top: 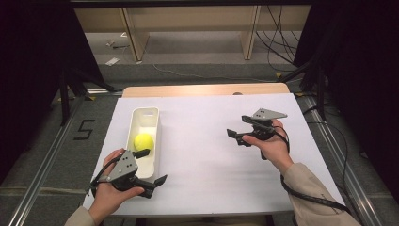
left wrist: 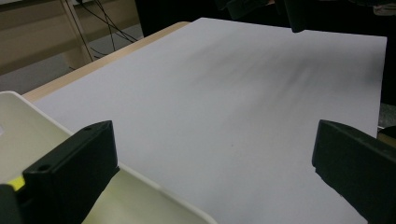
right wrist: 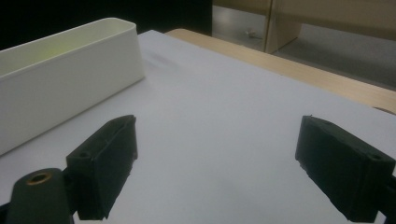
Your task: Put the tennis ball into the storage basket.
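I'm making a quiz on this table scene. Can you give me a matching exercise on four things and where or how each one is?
Things:
1. yellow ball
2. white bin
3. left gripper
4. right gripper

Places or states:
A. open, over the bare white sheet at the right
B. inside the bin
C. open, one jaw over the bin's near end
D. on the left part of the white sheet

Pairs: 1-B, 2-D, 3-C, 4-A
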The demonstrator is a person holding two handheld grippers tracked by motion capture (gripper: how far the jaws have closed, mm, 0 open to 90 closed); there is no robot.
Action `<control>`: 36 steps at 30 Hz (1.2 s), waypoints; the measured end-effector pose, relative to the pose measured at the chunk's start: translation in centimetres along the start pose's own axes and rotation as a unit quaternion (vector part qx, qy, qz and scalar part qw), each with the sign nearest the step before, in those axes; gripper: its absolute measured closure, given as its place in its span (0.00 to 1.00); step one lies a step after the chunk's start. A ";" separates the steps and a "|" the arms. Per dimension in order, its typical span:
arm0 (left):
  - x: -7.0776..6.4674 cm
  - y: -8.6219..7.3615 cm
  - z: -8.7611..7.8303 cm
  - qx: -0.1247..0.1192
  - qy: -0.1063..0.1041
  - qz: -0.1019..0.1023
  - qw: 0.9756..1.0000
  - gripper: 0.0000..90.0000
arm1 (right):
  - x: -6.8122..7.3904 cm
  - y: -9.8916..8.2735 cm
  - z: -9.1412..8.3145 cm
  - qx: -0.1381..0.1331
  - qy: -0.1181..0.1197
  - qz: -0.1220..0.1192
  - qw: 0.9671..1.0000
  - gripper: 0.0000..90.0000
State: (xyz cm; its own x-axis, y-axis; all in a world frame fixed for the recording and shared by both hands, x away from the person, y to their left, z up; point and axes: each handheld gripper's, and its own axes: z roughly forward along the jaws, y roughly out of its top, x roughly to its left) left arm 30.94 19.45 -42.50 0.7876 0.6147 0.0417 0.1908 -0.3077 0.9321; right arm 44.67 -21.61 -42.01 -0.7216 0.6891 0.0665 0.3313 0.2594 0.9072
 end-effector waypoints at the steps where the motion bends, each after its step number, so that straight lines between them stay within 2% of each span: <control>1: 0.0 0.0 0.0 0.000 0.000 0.000 1.000 0.00 | -0.1 -0.1 -0.2 0.000 -0.001 0.000 1.000 0.15; 17: 0.0 0.0 0.0 0.001 0.001 0.000 1.000 0.00 | -0.5 -2.1 -3.0 0.007 -0.015 0.007 1.000 0.16; 36: 0.0 0.1 0.1 0.000 0.000 -0.001 1.000 0.00 | -0.5 -3.3 -4.7 0.005 -0.017 0.010 1.000 0.16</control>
State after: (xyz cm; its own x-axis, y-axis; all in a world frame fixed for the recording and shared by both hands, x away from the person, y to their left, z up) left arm 31.02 19.42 -42.48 0.7877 0.6148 0.0392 0.1923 -0.3059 0.9325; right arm 41.03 -26.00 -43.06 -0.6939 0.7166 0.0706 0.3515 0.2514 0.9018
